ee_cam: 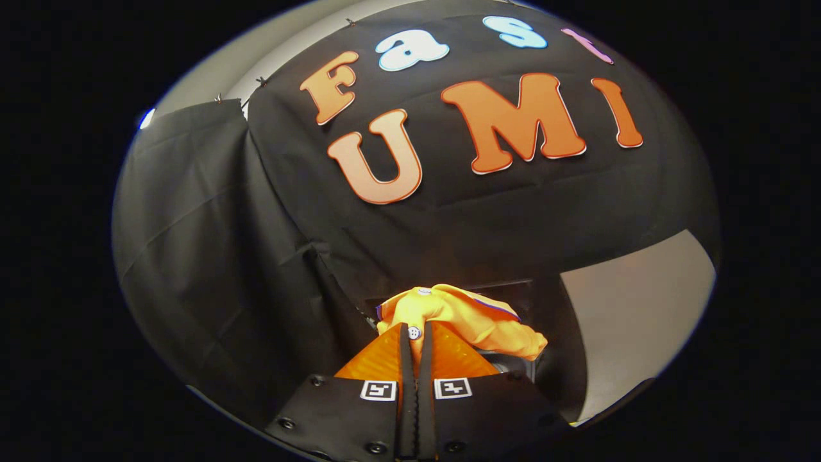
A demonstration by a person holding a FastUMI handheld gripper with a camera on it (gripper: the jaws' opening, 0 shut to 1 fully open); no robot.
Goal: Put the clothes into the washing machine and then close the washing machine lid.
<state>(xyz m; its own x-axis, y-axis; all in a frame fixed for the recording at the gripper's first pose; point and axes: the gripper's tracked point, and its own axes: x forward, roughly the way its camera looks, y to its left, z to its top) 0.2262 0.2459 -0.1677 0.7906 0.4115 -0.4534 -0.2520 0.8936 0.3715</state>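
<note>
Hand-held gripper clamped on yellow garment

The single camera rode on the claw and looked forward along its two closed fingers, tilted upward toward the booth's black cloth wall, with the pinched yellow garment very near the lens.

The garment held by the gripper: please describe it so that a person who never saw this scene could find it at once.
Start at the black cloth wall of the booth and look down to the gripper. Its fingers are shut on a bright yellow-orange garment, bunched just ahead of them. It has a small white button and thin purple trim.
</note>
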